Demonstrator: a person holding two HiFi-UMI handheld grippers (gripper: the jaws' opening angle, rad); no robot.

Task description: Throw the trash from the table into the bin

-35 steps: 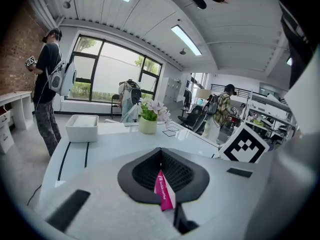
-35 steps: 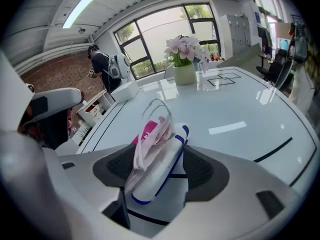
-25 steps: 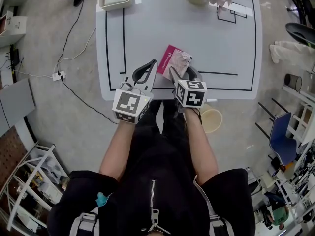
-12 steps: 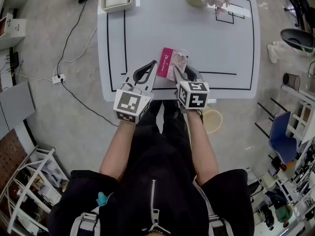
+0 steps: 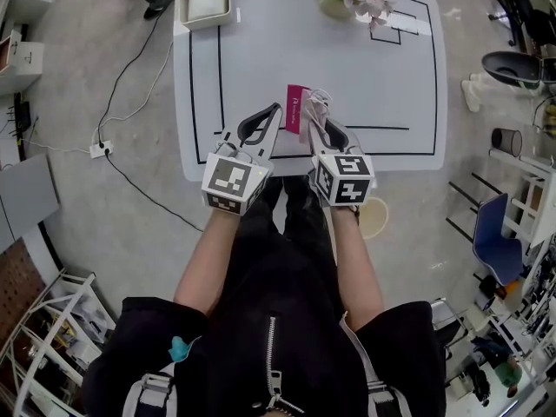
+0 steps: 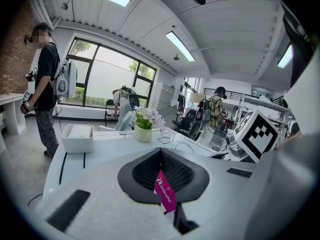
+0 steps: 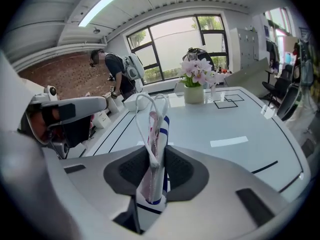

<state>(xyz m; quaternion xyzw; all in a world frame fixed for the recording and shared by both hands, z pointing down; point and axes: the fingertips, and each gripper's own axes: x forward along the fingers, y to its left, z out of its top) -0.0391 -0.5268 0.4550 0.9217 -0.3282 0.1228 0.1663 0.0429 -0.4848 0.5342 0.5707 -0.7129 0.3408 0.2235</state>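
Furthest left, a black cable (image 5: 130, 55) is seen trailing over the grey floor (image 5: 78, 198) beside the white table (image 5: 365, 76), which is marked with black lines. A white tray (image 5: 206, 22) is set at the table's far left corner.

Near the front edge, the left claw (image 5: 277, 109) is held just above the tabletop. Its jaws are drawn together, and a narrow pink strip of the paper bag (image 5: 296, 111) is caught in the seam between them.

The paper bag is held between the two claws, clear of the tabletop. It is flattened and turned edge-up. Its pink face is shown in the head view, and blue stripes are seen on it in the right gripper view. Its white cord handles (image 5: 320, 101) are looped upward above the jaws.

Just to the right, the right claw (image 5: 313, 122) is angled downward. Its jaws have just been closing and are now pressed on the bag from both sides, with only the folded bag's thickness left between the pads.

Farther right, at the table's far edge, a flower pot (image 5: 334, 3) with pale pink blooms is placed. On the floor below the front edge, a round beige bin (image 5: 379, 220) is partly hidden by the right claw's marker cube (image 5: 346, 179).
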